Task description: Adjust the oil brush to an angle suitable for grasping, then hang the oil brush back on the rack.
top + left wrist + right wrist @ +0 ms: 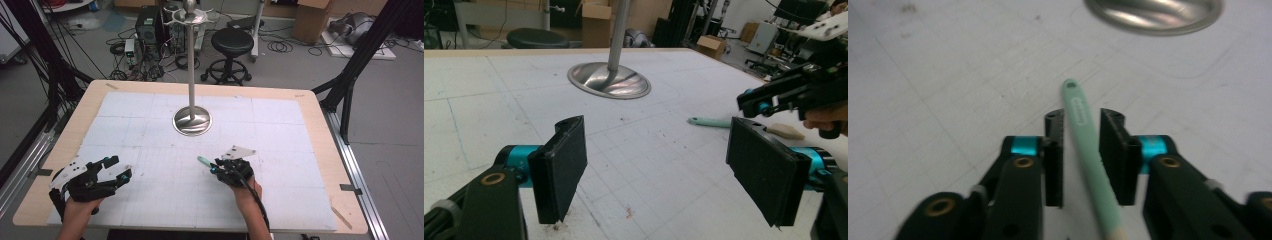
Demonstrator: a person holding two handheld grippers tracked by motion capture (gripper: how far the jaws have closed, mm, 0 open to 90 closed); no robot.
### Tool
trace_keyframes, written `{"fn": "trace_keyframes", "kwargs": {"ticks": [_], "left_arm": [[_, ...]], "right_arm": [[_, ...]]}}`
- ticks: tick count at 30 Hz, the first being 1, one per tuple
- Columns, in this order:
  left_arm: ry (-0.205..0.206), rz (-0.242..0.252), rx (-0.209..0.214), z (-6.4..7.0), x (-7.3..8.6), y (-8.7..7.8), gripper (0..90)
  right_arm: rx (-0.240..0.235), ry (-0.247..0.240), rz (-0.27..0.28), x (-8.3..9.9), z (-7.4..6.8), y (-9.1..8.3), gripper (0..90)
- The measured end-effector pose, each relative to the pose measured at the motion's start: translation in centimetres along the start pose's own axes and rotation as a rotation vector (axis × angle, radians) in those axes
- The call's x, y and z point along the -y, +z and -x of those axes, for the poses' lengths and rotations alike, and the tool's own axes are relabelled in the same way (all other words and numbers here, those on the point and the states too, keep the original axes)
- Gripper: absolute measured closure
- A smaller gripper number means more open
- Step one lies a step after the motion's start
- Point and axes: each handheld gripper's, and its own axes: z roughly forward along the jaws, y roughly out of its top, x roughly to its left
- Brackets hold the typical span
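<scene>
Two grippers work over a white gridded mat (pixel 150 125) that covers a pale wooden table (pixel 320 130). The left gripper (pixel 116 168) sits near the mat's front left corner, held in a hand (pixel 80 207); its jaws are spread wide with nothing between them, and in the left gripper view (pixel 656 170) only bare mat shows in the gap. The right gripper (pixel 214 165) is held near the middle front of the mat, and in its own view (pixel 1082 150) the jaws stand on either side of a mint-green handle (pixel 1083 135), close to it but with slim gaps on both sides, so they are not pinching it. That handle belongs to a small spatula (pixel 744 125) lying flat on the mat; its beige blade end shows in the left gripper view, under the right gripper. Beyond it, toward the far middle of the mat, stands a metal stand (pixel 192 120) with a round dished base and a tall thin pole. It is well apart from both grippers. Behind the table are a black stool (pixel 231 45), cardboard boxes (pixel 312 17) and loose cables (pixel 280 46) on the floor.
</scene>
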Motion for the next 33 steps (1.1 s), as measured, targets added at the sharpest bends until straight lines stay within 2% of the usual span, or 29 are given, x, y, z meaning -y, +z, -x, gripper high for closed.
{"fn": "trace_keyframes", "kwargs": {"ticks": [1,3,5,6,7,8,9,10,11,12,13,14,15,18,19,21,25,33], "left_arm": [[-0.003,0.005,0.007,0.1,0.0,0.0,24.1],[-0.002,0.017,0.015,0.1,-0.1,-0.1,23.7],[-0.006,0.026,0.021,0.1,-0.1,-0.1,23.2],[-0.006,0.026,0.021,0.1,-0.1,-0.1,22.3],[-0.006,0.025,0.019,0.1,-0.2,-0.2,22.3],[-0.007,0.025,0.018,0.1,-0.2,-0.2,21.6],[-0.007,0.029,0.02,0.1,-0.2,-0.3,21.3],[-0.007,0.029,0.02,0.1,-0.2,-0.3,21.2],[-0.006,0.033,0.024,0.1,-0.3,-0.4,21.1],[-0.006,0.033,0.024,0.1,-0.3,-0.4,21.1],[-0.006,0.036,0.024,0.1,-0.3,-0.4,20.9],[-0.002,0.033,0.022,0.1,-0.3,-0.4,20.9],[-0.002,0.03,0.024,0.1,-0.3,-0.4,21.0],[-0.005,0.031,0.022,0.1,-0.3,-0.4,21.0],[-0.003,0.032,0.022,0.1,-0.3,-0.4,21.0],[-0.003,0.032,0.021,0.2,-0.3,-0.4,21.0],[-0.001,0.026,0.021,0.2,-0.3,-0.3,21.1],[0.002,0.014,0.024,0.3,-0.2,-0.1,21.1]], "right_arm": [[0.019,0.001,0.047,0.3,0.5,-1.6,55.5],[0.048,0.011,0.097,0.8,0.9,-3.1,44.0],[0.054,0.023,0.129,1.0,1.3,-4.4,32.6],[0.054,0.023,0.129,1.0,1.3,-4.4,32.6],[0.06,0.028,0.14,1.2,1.5,-5.0,25.5],[0.085,0.041,0.15,1.4,1.7,-5.8,16.2],[0.109,0.066,0.189,1.9,2.0,-7.1,14.2],[0.109,0.066,0.189,1.9,2.0,-7.1,14.2],[0.122,0.082,0.198,2.5,2.1,-8.2,14.1],[0.122,0.082,0.198,2.5,2.1,-8.2,14.1],[0.13,0.092,0.201,3.5,2.2,-9.3,14.2],[0.13,0.092,0.201,3.5,2.2,-9.3,14.2],[0.137,0.089,0.214,4.2,2.3,-10.3,14.2],[0.143,0.084,0.232,4.6,2.3,-11.0,14.2],[0.152,0.1,0.252,4.9,2.6,-11.6,14.2],[0.153,0.112,0.27,5.0,2.7,-11.9,14.5],[0.15,0.108,0.271,5.0,2.7,-12.0,14.6],[0.132,0.109,0.236,4.9,3.0,-11.3,14.7]]}}
